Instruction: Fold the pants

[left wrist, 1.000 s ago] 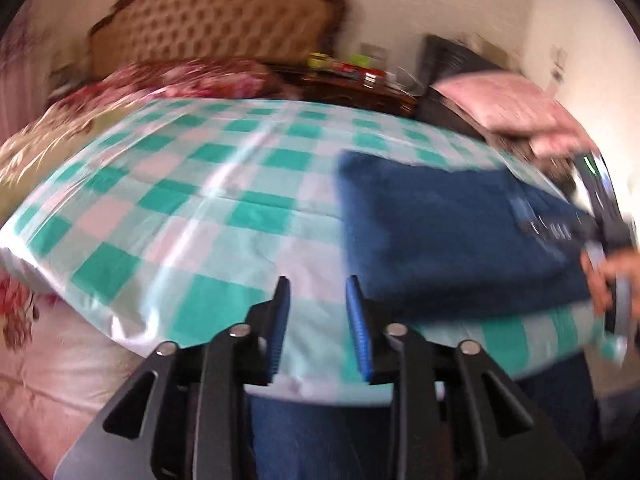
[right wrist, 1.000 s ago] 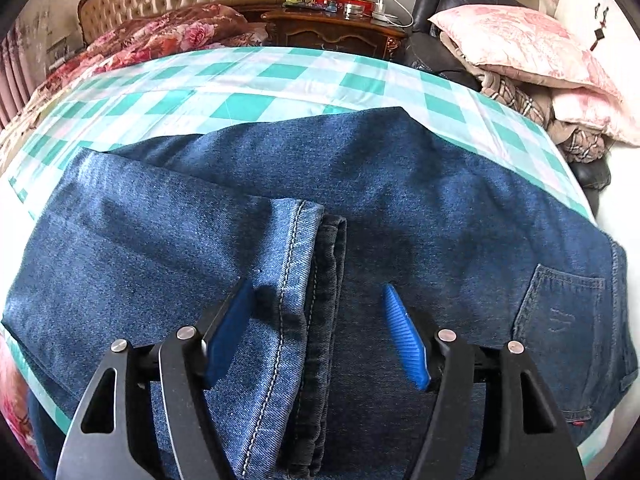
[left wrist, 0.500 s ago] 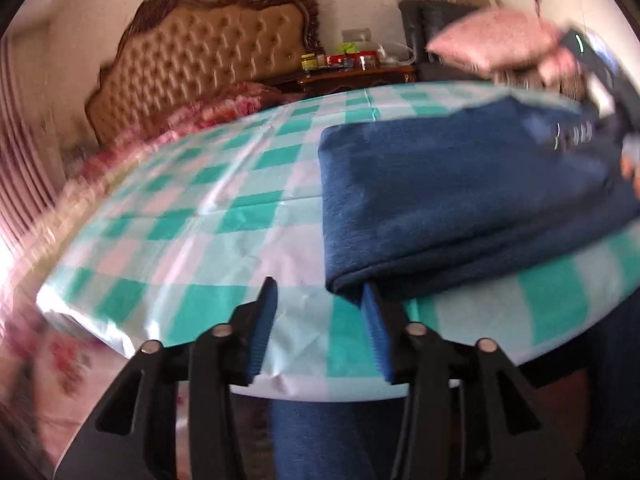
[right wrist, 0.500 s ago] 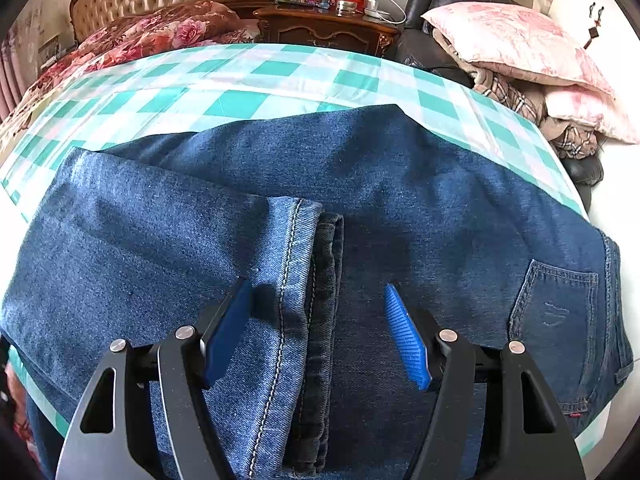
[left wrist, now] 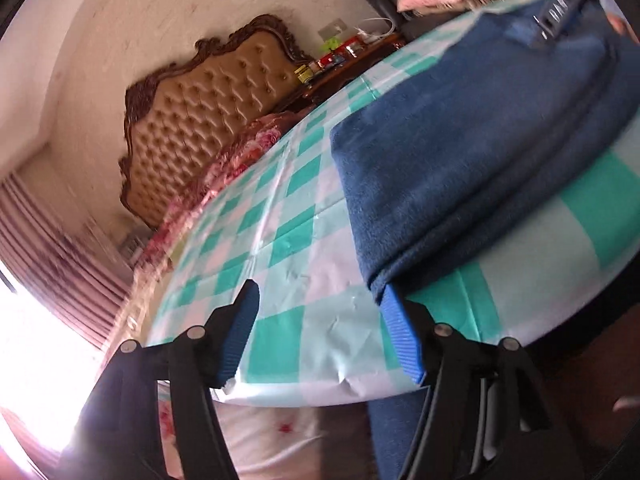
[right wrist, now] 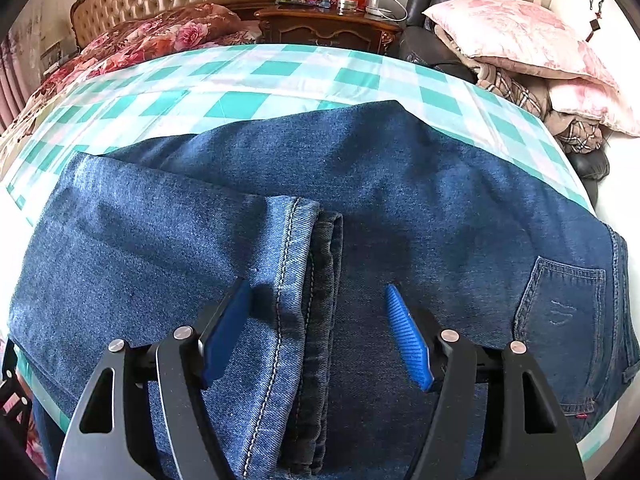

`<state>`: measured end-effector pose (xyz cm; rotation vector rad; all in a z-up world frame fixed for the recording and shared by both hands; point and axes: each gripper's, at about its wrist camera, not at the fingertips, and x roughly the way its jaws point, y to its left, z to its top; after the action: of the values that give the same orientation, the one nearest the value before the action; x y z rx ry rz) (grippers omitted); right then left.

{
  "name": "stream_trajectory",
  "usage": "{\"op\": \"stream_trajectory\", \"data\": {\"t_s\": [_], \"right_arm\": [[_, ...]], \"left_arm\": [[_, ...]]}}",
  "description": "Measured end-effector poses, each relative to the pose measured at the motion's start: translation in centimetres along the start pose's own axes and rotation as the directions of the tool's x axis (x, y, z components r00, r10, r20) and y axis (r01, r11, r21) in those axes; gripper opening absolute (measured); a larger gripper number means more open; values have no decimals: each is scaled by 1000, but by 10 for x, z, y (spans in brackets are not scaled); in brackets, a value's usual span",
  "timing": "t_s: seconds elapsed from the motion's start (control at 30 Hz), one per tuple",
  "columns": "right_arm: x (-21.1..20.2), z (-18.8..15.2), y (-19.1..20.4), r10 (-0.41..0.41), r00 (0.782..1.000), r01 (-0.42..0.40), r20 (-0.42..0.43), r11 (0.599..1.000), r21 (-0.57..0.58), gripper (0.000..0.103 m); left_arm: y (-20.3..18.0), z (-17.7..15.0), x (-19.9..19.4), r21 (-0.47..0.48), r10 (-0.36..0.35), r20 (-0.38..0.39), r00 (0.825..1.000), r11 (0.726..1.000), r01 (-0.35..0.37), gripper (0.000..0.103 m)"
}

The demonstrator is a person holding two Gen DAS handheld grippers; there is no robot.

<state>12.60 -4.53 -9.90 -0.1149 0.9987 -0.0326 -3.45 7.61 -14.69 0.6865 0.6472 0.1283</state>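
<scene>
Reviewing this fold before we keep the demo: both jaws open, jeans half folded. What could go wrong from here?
1. The left gripper sits at the folded corner of the jeans near the table edge; a shallow bite may catch only the top layer, or the checked tablecloth.
2. The leg hems lie unevenly stacked between the right gripper jaws; closing there could shift them and skew the fold.

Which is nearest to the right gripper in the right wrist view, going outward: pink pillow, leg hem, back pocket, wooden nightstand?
From the right gripper:
1. Leg hem, between the fingers.
2. Back pocket, right.
3. Pink pillow, far right, off the table.
4. Wooden nightstand, far, straight ahead.
</scene>
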Motion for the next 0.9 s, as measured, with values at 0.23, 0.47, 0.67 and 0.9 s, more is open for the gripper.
{"op": "stream_trajectory", "data": {"t_s": [0.23, 0.47, 0.67, 0.9], "right_arm": [[1, 1, -1, 7, 1000, -7, -2, 1000, 5, 66], [1, 2, 1, -4, 1000, 4, -4, 1000, 0, 67], [1, 2, 1, -5, 1000, 5, -4, 1000, -4, 67], [-7, 5, -1, -34, 999, 34, 12, 999, -26, 69]], "left_arm": [[12, -1, -6, -56, -50, 8, 999, 997, 50, 61], [51, 9, -20, -273, -215, 73, 974, 935, 226, 20], [66, 28, 5, -501, -407, 134, 904, 759, 416, 12], [58, 17, 20, -537, -442, 41, 896, 746, 393, 15]]}}
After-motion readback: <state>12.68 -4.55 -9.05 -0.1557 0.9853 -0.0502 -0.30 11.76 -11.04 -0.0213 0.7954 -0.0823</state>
